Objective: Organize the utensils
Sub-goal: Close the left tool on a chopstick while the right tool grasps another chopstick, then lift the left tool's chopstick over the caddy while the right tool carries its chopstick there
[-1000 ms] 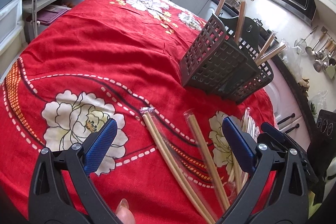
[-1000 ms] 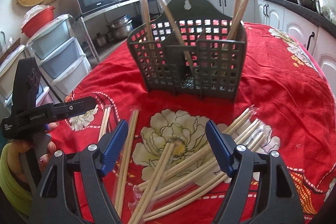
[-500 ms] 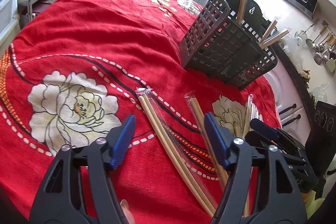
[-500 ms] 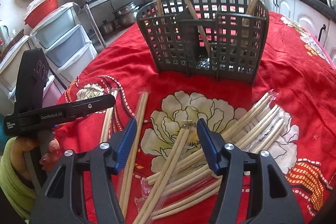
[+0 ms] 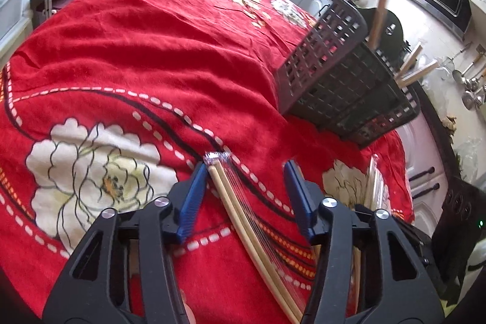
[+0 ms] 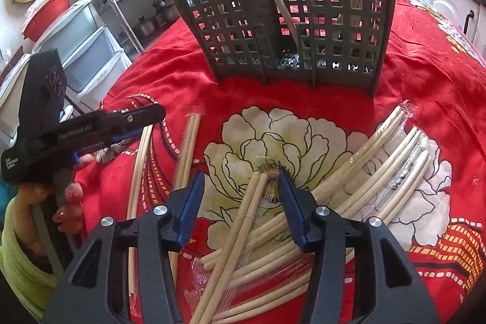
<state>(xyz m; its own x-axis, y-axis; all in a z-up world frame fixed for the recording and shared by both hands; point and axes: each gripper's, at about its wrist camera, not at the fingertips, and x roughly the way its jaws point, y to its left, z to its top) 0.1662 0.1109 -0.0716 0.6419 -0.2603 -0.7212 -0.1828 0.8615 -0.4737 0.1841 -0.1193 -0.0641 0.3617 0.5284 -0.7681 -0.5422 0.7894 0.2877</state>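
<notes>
Left gripper [image 5: 246, 196] straddles a cellophane-wrapped chopstick pair [image 5: 240, 211] lying on the red floral cloth [image 5: 127, 29], well in front of the dark slotted caddy [image 5: 343, 87]; jaws have just been closing, the near blue pad looks to touch the wrap, the far pad stands clear of it, so nothing is clamped yet. Right gripper [image 6: 240, 199] does the same over another wrapped pair [image 6: 243, 220] at the near edge of the loose heap [image 6: 379, 169], also in front of the caddy [image 6: 282, 29]; its jaws have likewise been narrowing, with a gap visible on both sides of the sticks, so no grip as yet. Both tools come in steeply from above and bracket the sticks near their top ends, presumably so each pair hangs lengthwise once lifted and can drop upright into a compartment. Several sticks already stand in the caddy, leaning on its walls. The caddy sits upright behind the heap, open top reachable by either hand. Judged step: closing for a double pick. Risk: slippery wrap, and neighbouring sticks overlapping the right-hand pair may drag along.
</notes>
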